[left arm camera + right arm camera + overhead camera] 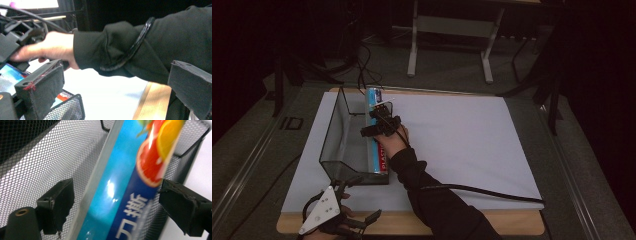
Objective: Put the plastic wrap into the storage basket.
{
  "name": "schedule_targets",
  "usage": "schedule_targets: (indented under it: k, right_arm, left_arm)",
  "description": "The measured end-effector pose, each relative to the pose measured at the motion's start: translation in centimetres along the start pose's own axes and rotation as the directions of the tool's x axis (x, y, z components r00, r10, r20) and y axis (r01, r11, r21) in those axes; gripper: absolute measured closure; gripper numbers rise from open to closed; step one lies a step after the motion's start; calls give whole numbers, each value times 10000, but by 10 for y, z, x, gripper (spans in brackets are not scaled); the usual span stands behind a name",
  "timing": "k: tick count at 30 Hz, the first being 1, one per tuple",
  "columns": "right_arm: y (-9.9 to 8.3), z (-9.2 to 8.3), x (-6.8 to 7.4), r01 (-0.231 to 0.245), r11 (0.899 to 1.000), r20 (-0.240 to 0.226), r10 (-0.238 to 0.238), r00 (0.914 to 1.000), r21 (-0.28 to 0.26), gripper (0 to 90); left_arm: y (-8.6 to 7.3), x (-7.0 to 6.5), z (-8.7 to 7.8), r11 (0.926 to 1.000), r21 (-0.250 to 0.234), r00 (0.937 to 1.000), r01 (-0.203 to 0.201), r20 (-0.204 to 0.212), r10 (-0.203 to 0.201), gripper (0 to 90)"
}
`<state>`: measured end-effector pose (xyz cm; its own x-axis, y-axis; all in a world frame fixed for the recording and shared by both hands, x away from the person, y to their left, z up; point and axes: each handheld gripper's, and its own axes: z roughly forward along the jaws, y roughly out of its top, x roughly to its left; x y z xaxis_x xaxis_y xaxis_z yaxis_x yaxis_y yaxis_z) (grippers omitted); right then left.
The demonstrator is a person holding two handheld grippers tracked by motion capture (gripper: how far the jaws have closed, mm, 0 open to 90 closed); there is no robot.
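The long box lay in the mesh tray, against its right wall, and the right gripper stood over it with jaws apart, pads clear of its sides. It looked light, stiff and glossy, probably slippery, so pinching the narrow sides mid-length seemed best. The left gripper waited open near the table's front edge.

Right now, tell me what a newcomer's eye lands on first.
The bright blue box with fruit printed on it, lying in the black mesh tray at the white mat's left side. The right tongs hover over it, open, jaws either side without pressing.
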<state>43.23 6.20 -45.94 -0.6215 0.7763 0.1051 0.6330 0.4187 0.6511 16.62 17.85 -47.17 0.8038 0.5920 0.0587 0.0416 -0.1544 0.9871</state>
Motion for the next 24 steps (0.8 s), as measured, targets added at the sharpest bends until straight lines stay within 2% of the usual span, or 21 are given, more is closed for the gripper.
schedule_targets:
  k: [1, 2, 7, 8, 10, 13, 14, 16, 19, 20, 23, 24]
  right_arm:
    - [4, -6, 1, 609, 9981, 100, -609, 9981, 41, 104]
    - [5, -11, 1, 806, 9967, 221, -804, 9965, -79, 104]
    - [10, -28, -4, 1161, 9929, 27, -1160, 9932, -262, 105]
    - [11, -35, -8, 1253, 9915, -267, -1263, 9916, -352, 119]
    - [9, -39, -13, 1361, 9902, -236, -1369, 9903, -317, 119]
    - [9, -40, -16, 1450, 9889, -141, -1455, 9893, -311, 120]
    - [4, -46, -29, 1489, 9884, 68, -1488, 9888, -293, 127]
    - [1, -49, -36, 1440, 9891, 130, -1437, 9895, -298, 131]
    - [-2, -51, -44, 1411, 9896, 101, -1409, 9900, -263, 132]
    - [-5, -54, -51, 1307, 9911, 120, -1305, 9914, -234, 133]
    - [-7, -59, -56, 1192, 9923, -22, -1194, 9928, -339, 134]
    - [-9, -65, -59, 1219, 9914, -92, -1225, 9924, -468, 134]
  left_arm:
    - [0, 0, 0, 10000, 9, 10000, 6, 12, -6, 13]
    - [0, 0, 0, 10000, 4, 10000, 12, 14, -12, 13]
    - [0, 0, 1, 10000, 51, 10000, 0, 8, 0, 12]
    - [0, 0, 1, 10000, 47, 10000, 21, 16, -21, 12]
    - [0, 0, 2, 10000, 79, 10000, 13, 18, -14, 12]
    - [0, 0, 3, 10000, 79, 10000, 36, 33, -36, 12]
    - [0, 0, 3, 9999, 117, 10000, 47, 49, -47, 12]
    - [-1, 0, 3, 9999, 138, 10000, 29, 53, -30, 12]
    - [0, 0, 4, 9999, 141, 10000, 57, 60, -58, 12]
    - [-1, 0, 5, 9999, 148, 10000, 49, 58, -50, 12]
    - [-1, 0, 7, 9998, 190, 9999, 59, 93, -61, 12]
    - [-1, 0, 7, 9998, 205, 9999, 46, 109, -48, 12]
